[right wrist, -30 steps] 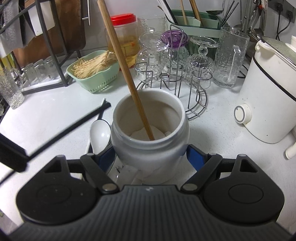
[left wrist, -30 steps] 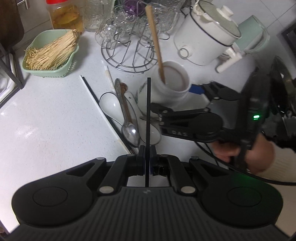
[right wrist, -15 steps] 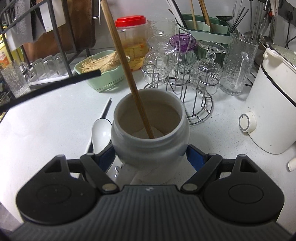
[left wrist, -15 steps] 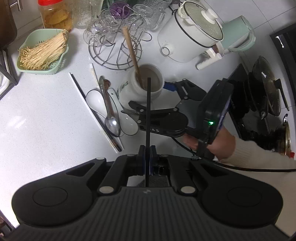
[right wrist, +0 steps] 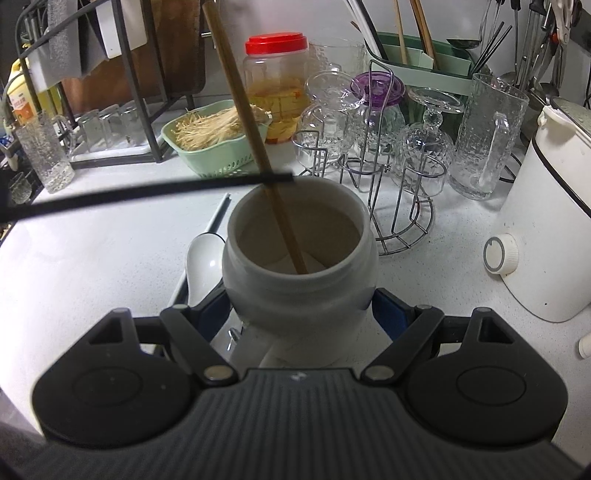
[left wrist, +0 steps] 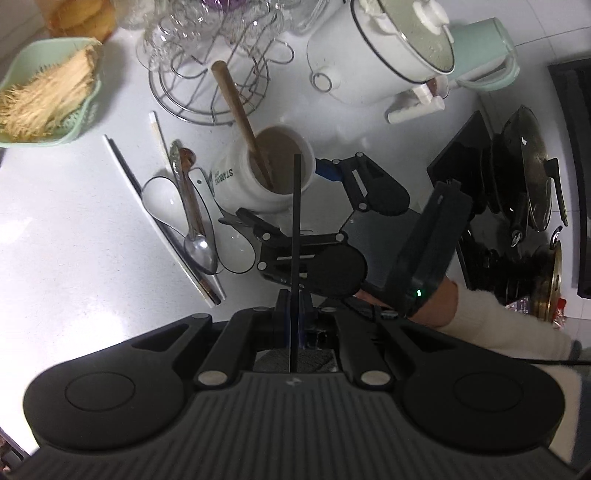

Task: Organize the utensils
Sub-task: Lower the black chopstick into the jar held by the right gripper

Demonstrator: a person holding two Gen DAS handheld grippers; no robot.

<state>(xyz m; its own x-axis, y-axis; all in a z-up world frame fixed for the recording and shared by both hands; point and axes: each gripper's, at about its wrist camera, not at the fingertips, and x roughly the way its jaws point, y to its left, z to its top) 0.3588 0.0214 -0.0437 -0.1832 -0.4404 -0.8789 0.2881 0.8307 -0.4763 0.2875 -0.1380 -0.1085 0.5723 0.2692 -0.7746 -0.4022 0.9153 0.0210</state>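
Loose spoons and chopsticks lie on the surface at left, awaiting sorting. The left hand-held gripper pinches a black chopstick, its tip poised over the white jar. The right hand-held gripper clamps that jar, apparently steadying it for the drop beside a wooden stick.

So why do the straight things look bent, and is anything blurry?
Right wrist view: the fisheye lens bows the black chopstick near the edge. Left wrist view: the green basket and glasses are smeared by motion blur, while the white jar stays fairly sharp.
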